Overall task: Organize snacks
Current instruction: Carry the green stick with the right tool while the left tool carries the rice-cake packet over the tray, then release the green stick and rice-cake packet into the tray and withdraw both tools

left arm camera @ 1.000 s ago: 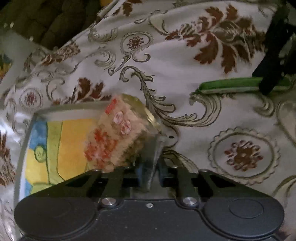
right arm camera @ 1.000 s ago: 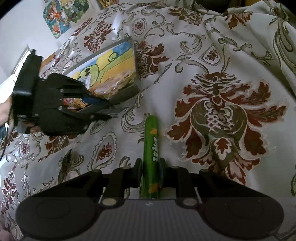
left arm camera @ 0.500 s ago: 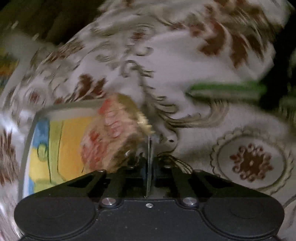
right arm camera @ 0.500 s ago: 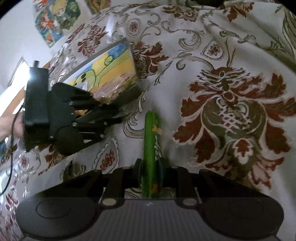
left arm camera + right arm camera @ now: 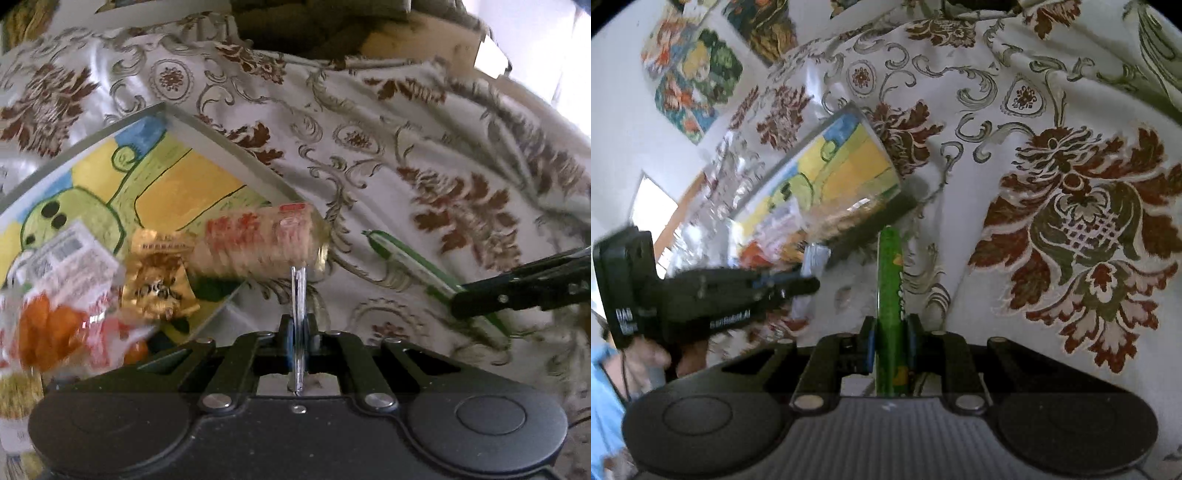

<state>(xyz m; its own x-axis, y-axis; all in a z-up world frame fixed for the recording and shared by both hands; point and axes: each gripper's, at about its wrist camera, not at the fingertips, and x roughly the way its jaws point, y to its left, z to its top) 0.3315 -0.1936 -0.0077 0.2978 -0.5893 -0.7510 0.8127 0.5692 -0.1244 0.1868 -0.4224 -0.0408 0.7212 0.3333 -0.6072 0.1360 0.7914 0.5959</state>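
My left gripper (image 5: 298, 325) is shut on the clear edge of a cracker packet with red print (image 5: 258, 242), held over the near corner of a tray with a yellow and green cartoon picture (image 5: 221, 142). A gold packet (image 5: 160, 273) and an orange snack bag (image 5: 55, 332) lie in the tray. My right gripper (image 5: 890, 332) is shut on a long green snack stick (image 5: 891, 273) that points at the tray (image 5: 849, 122). The left gripper (image 5: 809, 284) shows at the left of the right wrist view.
Everything sits on a white cloth with brown floral print (image 5: 424, 155). Colourful pictures (image 5: 690, 62) hang on the wall behind the tray. The right gripper's fingers (image 5: 517, 291) show at the right edge of the left wrist view.
My left gripper has swung round and drawn back, so the tray's contents now show. The right gripper has lifted the green stick nearer the tray.
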